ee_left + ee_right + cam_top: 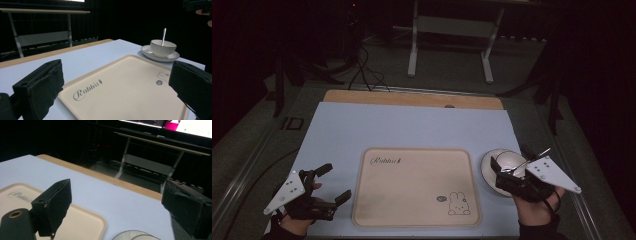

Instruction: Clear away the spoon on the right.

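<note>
I take the cup and saucer set as the thing in hand, and I place everything by the cream rabbit tray in the middle of the pale blue mat.

The white saucer sits on the mat just off the tray's right edge, apart from it. The white cup stands upright on the saucer, and a metal spoon leans in it. From the high view the spoon's long axis runs from the bowl out and away to the right, handle tip pointing away from the tray; in the left gripper view it stands steeply, nearly upright.

My right gripper is plainly the nearer one. It hangs directly over the near right part of the saucer, jaws spread wide, with nothing between them. In the right gripper view the saucer's rim shows at the bottom edge between the jaws, so the set lies below and slightly ahead of them. I judge that a short descent is what this move turns on, though I cannot tell whether a jaw already touches the rim.

My left gripper waits off the tray's left edge, well apart from the saucer, jaws likewise spread and empty, looking across the tray at the cup.
</note>
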### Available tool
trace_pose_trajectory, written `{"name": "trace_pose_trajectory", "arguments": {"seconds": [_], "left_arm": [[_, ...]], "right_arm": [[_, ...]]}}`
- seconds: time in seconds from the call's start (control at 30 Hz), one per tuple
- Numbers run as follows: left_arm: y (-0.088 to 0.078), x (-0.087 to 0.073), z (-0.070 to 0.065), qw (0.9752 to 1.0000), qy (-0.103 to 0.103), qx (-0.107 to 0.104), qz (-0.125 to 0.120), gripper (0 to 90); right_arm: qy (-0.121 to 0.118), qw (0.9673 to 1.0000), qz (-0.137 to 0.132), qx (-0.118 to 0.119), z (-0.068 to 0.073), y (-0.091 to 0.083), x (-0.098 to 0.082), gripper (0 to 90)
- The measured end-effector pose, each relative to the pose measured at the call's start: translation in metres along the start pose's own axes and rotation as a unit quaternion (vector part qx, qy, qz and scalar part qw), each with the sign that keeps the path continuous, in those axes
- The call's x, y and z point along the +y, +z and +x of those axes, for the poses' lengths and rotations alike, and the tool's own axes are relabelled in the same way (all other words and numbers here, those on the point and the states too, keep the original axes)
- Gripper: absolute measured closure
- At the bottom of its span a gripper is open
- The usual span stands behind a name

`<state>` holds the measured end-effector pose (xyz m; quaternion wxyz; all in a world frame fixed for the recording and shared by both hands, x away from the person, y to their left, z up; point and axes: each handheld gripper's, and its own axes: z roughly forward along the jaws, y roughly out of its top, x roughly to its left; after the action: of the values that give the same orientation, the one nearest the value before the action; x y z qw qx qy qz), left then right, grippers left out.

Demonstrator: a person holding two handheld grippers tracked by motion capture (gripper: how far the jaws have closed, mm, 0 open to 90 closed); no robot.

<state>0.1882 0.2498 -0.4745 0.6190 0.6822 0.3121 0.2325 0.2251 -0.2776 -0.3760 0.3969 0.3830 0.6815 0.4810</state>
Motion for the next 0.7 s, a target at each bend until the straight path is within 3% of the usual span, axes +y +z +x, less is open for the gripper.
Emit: {"name": "trace_pose_trajectory", "arguments": {"seconds": [0.3,0.7], "left_arm": [[0.0,0.0,0.0,1.0,0.001,-0.002,0.001,0.0],[0.0,0.0,0.0,1.0,0.002,-0.004,0.001,0.0]], "right_arm": [[0.014,0.9995,0.011,-0.024,-0.028,0.001,0.0,9.3],[0.03,0.9977,0.029,-0.053,-0.062,0.006,-0.015,12.6]]}}
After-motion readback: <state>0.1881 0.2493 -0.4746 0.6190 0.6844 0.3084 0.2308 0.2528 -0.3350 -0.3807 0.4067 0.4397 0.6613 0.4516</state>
